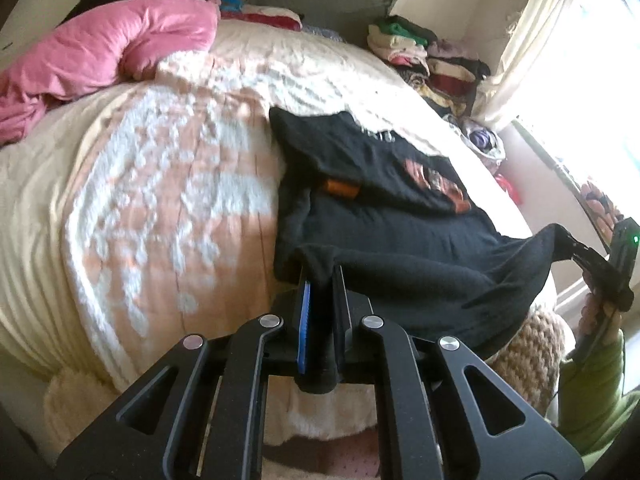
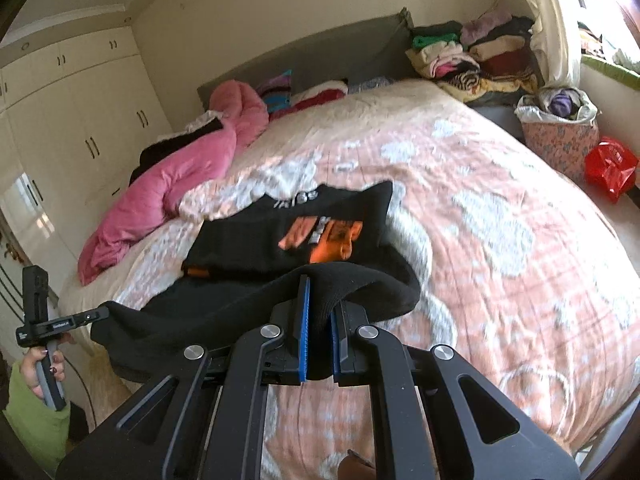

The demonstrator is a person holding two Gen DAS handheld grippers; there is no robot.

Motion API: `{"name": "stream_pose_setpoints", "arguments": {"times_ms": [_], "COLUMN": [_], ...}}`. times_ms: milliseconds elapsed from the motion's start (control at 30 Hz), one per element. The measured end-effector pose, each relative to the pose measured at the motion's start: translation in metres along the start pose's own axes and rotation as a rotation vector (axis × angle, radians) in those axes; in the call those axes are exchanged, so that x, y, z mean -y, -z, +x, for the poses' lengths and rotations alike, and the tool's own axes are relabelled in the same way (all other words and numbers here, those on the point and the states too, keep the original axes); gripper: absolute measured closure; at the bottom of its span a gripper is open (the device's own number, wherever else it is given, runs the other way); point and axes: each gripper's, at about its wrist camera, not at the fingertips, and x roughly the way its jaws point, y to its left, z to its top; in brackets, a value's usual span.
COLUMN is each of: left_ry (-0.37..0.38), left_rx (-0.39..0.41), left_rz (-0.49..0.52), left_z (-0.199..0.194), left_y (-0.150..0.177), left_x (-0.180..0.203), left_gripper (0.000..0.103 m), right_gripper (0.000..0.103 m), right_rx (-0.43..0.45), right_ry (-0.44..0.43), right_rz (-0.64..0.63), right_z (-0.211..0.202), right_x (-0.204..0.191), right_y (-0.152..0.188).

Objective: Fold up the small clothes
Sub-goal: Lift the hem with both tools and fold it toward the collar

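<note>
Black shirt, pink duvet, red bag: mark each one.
black shirt (image 2: 248, 236), right wrist view, on flat black cloth beside the orange print.
pink duvet (image 1: 120, 40), left wrist view, on its bunched upper fold.
red bag (image 2: 610, 166), right wrist view, on its crumpled front.

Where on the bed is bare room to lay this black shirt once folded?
Bare bedspread lies right of the black shirt, and between it and the pink duvet. The headboard end is crowded with folded clothes.

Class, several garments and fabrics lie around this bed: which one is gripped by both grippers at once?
The black printed T-shirt: left gripper and right gripper each pinch its near hem. The pink duvet lies untouched.
</note>
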Motion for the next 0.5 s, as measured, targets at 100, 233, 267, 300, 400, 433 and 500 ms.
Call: {"name": "stream_pose_setpoints", "arguments": {"times_ms": [100, 233, 267, 300, 400, 433, 500], "left_ry": [-0.008, -0.01, -0.011, -0.011, -0.016, -0.02, -0.018], "left_rx": [0.022, 0.05, 0.055, 0.063, 0.08, 0.089, 0.098], "left_rz": [0.006, 0.008, 0.009, 0.007, 0.011, 0.013, 0.01], "left_z": [0.002, 0.002, 0.002, 0.003, 0.004, 0.004, 0.005], "left_y": [-0.012, -0.023, -0.025, -0.028, -0.036, -0.039, -0.044], "left_x": [0.005, 0.007, 0.007, 0.008, 0.01, 0.011, 0.012], "left_gripper": [0.099, 0.099, 0.099, 0.099, 0.099, 0.099, 0.099], "right_gripper": [0.096, 0.096, 0.096, 0.096, 0.096, 0.096, 0.096], "right_rx": [0.02, 0.034, 0.037, 0.039, 0.045, 0.049, 0.058], "right_ry": [0.004, 0.008, 0.013, 0.016, 0.025, 0.027, 0.035], "right_rz": [-0.007, -0.003, -0.002, -0.003, -0.004, -0.005, -0.007], "right_z": [0.001, 0.003, 0.005, 0.006, 0.01, 0.011, 0.013], "right_x": [0.0, 0.002, 0.002, 0.002, 0.002, 0.002, 0.002], "right_y": [-0.007, -0.015, -0.016, -0.017, -0.023, -0.025, -0.03]}}
